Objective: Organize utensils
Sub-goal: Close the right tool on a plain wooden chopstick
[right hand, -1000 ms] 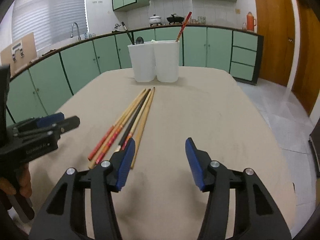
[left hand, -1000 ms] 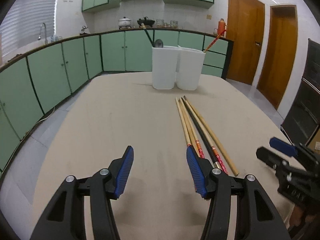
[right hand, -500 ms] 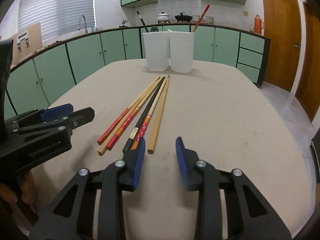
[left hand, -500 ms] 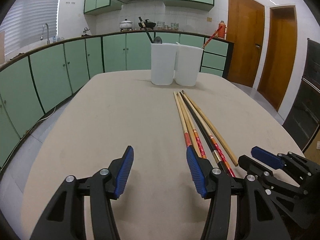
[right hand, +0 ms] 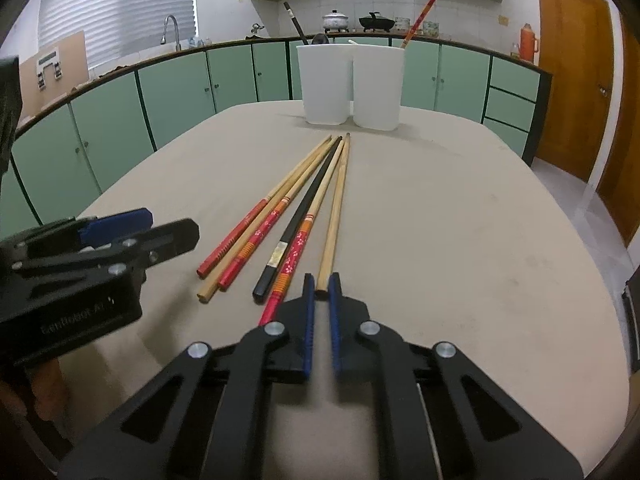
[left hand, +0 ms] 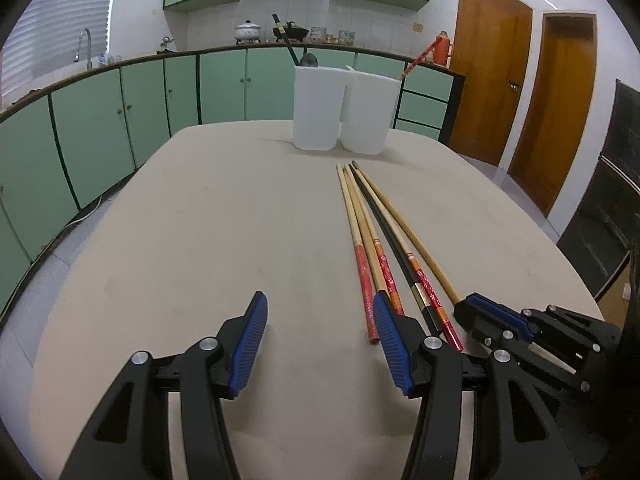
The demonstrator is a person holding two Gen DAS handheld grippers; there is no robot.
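Several long chopsticks (right hand: pixel 304 204) lie side by side on the beige table (right hand: pixel 460 220), also in the left wrist view (left hand: pixel 372 232). Two white holders (right hand: pixel 352 84) stand at the far end, holding a red chopstick (right hand: pixel 420 16) and a dark-handled utensil (right hand: pixel 298 24). My right gripper (right hand: pixel 321 280) has its jaws nearly shut around the near end of the plain wooden chopstick (right hand: pixel 336 208), which lies rightmost; it also shows in the left wrist view (left hand: pixel 486 312). My left gripper (left hand: pixel 320 312) is open and empty, left of the chopsticks.
Green cabinets (left hand: pixel 120 120) with a counter run along the left and back. Wooden doors (left hand: pixel 492 92) are at the right. The table's edge (left hand: pixel 580 280) curves close on the right.
My right gripper has moved forward to the plain chopstick's end and its jaws have closed to a narrow gap. My left gripper stayed open and moved slightly.
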